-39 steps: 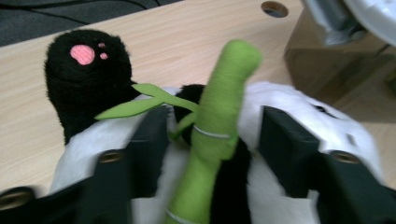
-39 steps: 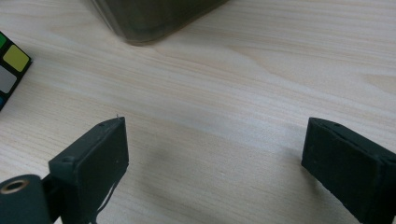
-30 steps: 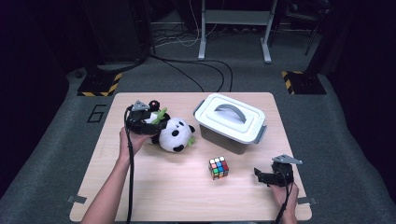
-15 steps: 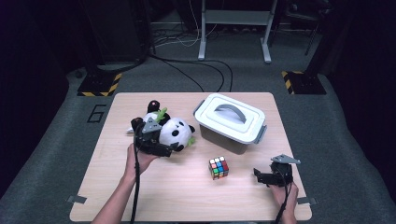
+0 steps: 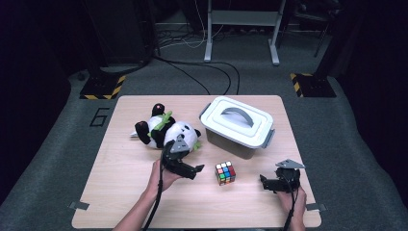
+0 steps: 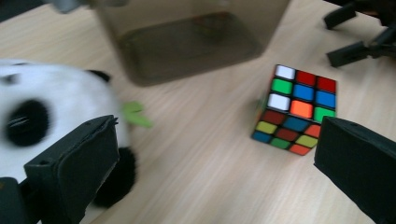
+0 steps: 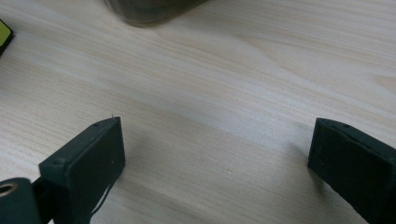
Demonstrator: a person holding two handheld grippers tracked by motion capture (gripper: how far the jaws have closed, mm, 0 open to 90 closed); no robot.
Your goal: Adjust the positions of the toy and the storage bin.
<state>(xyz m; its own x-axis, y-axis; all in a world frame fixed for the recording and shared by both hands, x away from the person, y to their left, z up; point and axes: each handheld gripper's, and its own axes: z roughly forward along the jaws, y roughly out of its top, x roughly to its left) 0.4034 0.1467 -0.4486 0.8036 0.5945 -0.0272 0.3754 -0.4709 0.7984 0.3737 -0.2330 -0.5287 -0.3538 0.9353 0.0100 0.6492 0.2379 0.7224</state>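
The left gripper (image 5: pixel 190 169) hangs low over the tabletop (image 5: pixel 120 192), its fingers (image 6: pixel 74 168) spread as wide as they go and empty; they have just been opening, with nothing between them. It points toward the Rubik's cube (image 5: pixel 225 173), which sits at about three o'clock from it, near but apart, on the bare wood in front of the lidded storage box (image 5: pixel 236 126). In the left gripper view the cube (image 6: pixel 295 110) lies ahead between the two fingers, closer to the right-hand one.

The plush panda (image 5: pixel 166 131) lies on its side at roughly eleven o'clock from the left gripper, just behind it.

The right gripper (image 5: pixel 268 182) rests near the front right corner of the tabletop, at about four o'clock from the cube, fingers (image 7: pixel 86 161) likewise spread over bare wood and holding nothing.

The cube looks light, rigid and smooth-faced, so it should not deform under pressure but may slip or twist if pinched on an edge. Squeezing two opposite flat faces, centred, seems safest. The panda, by contrast, is soft and would compress.
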